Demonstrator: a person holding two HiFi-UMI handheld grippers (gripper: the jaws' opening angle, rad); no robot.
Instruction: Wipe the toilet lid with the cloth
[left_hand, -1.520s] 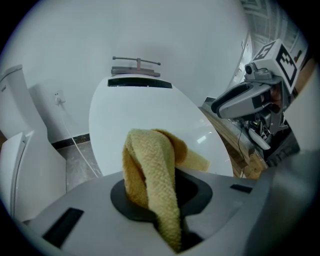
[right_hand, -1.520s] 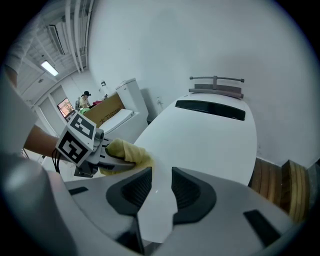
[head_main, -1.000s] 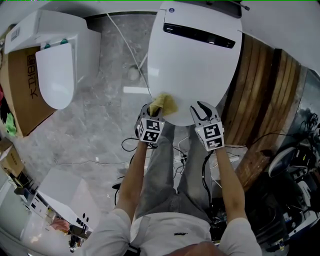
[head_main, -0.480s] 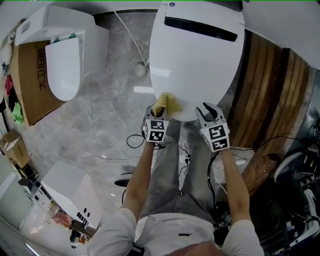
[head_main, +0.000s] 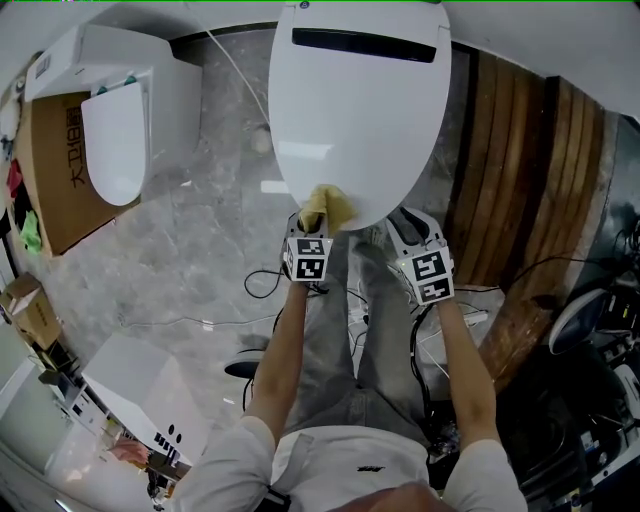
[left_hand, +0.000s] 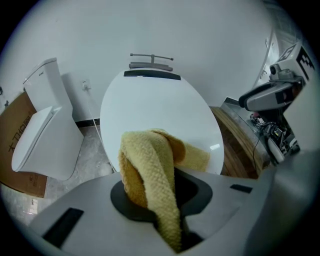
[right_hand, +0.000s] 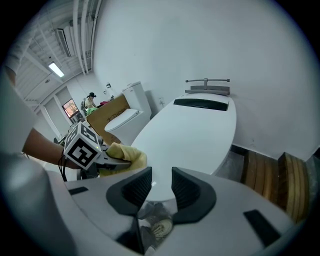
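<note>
— Toilet lid (head_main: 350, 120): long axis which way?
— Runs straight away from the person. Narrow rounded end nearest, broad end with the dark strip far off against the white wall. Lies closed and flat, glossy white.
— And the cloth (head_main: 328, 206)?
— Yellow, bunched up. Sits on the lid's near rim, a little left of its middle. Pinched in the left gripper (head_main: 311, 228), jaws closed tight on a fold. Hangs down over the jaws on one side, spills forward onto the white surface on the other.
— Right gripper (head_main: 409, 226)?
— Grips nothing. Jaws parted by a narrow gap, close to the lid's near edge, just right of the cloth.
— Round about?
— Grey marbled floor (head_main: 200, 230) with loose cables (head_main: 262, 287). Wooden planks (head_main: 510, 180) on the right. On the left a second toilet (head_main: 120, 140) beside a cardboard box (head_main: 45, 185).
</note>
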